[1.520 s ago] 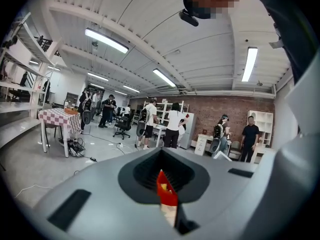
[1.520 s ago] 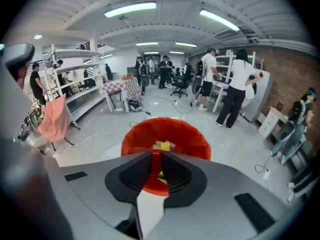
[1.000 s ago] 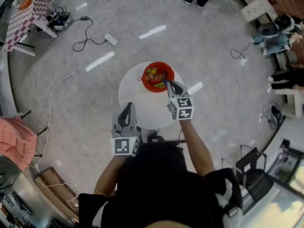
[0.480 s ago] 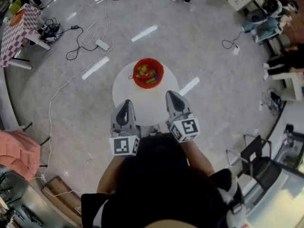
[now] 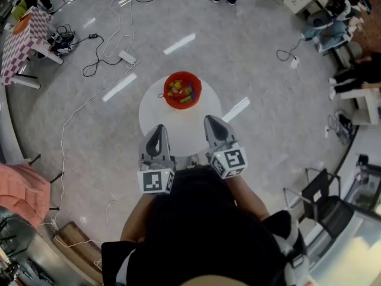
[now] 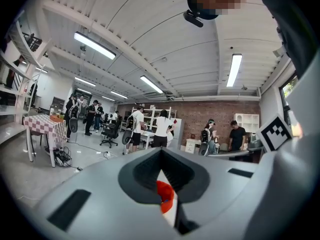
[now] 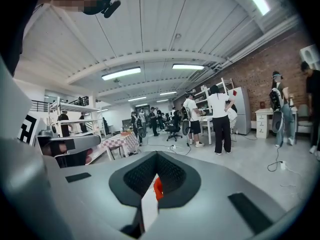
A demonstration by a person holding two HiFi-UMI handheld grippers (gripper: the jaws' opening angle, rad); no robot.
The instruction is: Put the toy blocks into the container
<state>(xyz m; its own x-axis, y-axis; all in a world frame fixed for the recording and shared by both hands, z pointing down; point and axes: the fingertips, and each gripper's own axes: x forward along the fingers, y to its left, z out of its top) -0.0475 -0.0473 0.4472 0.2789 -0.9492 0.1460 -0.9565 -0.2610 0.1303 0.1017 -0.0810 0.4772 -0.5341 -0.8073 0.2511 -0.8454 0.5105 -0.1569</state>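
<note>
Head view: seeing a red round plastic bowl [image 5: 182, 90] on the far part of a small round white table [image 5: 172, 124], loaded with small coloured toy blocks [image 5: 180, 92], yellow, green and red bits. Can't spot any loose on the tabletop, so judging the task as good as done.

Grey wedge-nosed claws, left gripper [image 5: 158, 128] and right gripper [image 5: 209, 120], hovering over the table's near edge, well short of the bowl. Checking the gripper views: jaws pressed together on both, nothing between them, only a sliver of red bowl showing through each slit.

Handling guess for the blocks: light, rigid, smooth hard faces, likely slippery at corners, not fragile. Best to pinch across two flat opposite faces, mid-height, not on edges.

Bowl looks thin-walled and glossy, probably easy to shove, so avoid knocking the rim. Tabletop flat and matte, over a pale glossy floor [image 5: 262, 58].
</note>
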